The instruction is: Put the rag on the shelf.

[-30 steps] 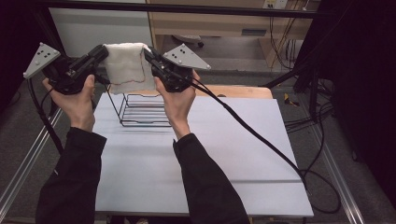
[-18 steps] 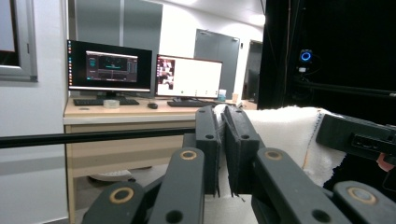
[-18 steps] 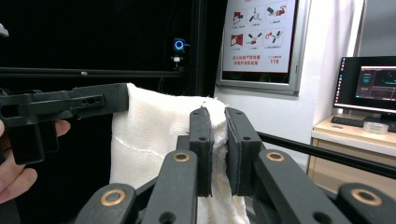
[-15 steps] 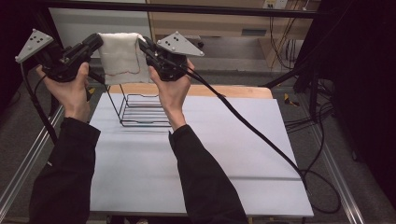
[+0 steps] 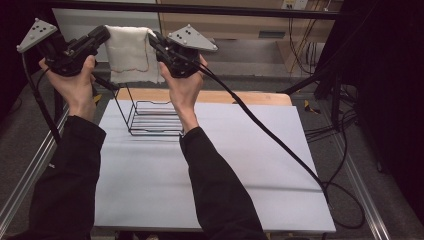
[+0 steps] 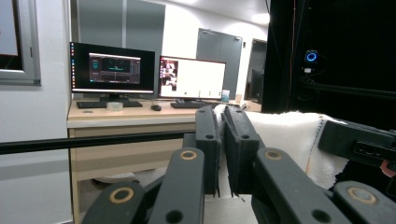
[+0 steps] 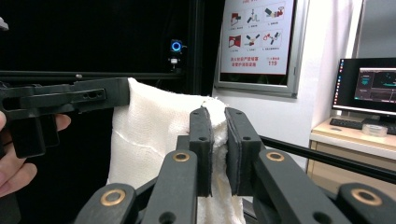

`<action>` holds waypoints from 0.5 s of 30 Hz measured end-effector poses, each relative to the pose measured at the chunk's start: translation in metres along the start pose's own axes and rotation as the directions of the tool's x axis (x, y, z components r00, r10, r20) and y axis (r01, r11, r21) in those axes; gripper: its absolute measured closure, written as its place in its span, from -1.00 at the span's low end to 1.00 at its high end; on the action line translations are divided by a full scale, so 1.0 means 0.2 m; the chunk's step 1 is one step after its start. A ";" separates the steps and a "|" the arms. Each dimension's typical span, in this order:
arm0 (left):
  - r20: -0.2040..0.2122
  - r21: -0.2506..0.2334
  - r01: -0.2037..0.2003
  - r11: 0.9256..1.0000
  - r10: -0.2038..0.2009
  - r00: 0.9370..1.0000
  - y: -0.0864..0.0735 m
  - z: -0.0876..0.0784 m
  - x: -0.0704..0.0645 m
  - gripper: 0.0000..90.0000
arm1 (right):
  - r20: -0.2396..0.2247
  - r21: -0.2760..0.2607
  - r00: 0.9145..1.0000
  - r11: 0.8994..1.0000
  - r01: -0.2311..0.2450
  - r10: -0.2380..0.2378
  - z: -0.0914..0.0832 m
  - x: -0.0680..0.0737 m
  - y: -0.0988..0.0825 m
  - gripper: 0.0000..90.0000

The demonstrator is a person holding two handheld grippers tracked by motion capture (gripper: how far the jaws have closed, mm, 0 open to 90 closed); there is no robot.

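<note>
Pinching the top corners of a white cloth [image 5: 131,55], both grippers hold it stretched in the air at 12 o'clock above the table's [image 5: 240,170] far edge. The left gripper [image 5: 100,36] has its jaws closed on the cloth's left corner, and its own view shows the fabric nipped between the pads. The right gripper [image 5: 154,41] is clamped the same way on the right corner, the cloth [image 7: 159,135] bunching between its pads and hanging below. Held by two corners and pulled apart, the cloth falls flat as a sheet, which I judge is meant to keep it open and untangled for draping or lowering. Just below it, at about 11 o'clock on the table, stands a black wire basket [image 5: 152,117]; it looks empty, with only its bars and the white surface showing through. The cloth's lower hem hangs above the basket's far rim without touching, as far as I can tell. Cables trail from the right gripper toward 4 o'clock, well clear of the basket
</note>
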State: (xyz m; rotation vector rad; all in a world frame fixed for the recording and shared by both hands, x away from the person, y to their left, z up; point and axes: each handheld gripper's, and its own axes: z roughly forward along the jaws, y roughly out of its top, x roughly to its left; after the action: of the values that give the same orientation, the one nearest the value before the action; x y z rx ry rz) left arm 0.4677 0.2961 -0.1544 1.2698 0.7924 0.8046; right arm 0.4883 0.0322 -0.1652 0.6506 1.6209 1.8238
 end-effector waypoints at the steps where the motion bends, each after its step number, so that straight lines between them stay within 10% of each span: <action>1: -0.004 0.004 -0.003 1.000 0.003 1.000 0.00 0.01 0.00 0.88 | 0.004 0.005 1.000 1.000 0.003 -0.003 0.01 -0.01 0.00 0.83; 15: -0.012 0.011 0.012 1.000 -0.012 1.000 -0.04 0.13 0.08 0.88 | 0.025 0.029 1.000 1.000 0.010 -0.011 0.10 -0.08 -0.02 0.83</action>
State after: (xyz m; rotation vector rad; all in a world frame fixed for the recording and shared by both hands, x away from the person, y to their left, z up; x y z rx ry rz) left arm 0.4978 0.2967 -0.1599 1.2704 0.8144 0.7995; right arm 0.5140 0.0357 -0.1661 0.6740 1.6335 1.7807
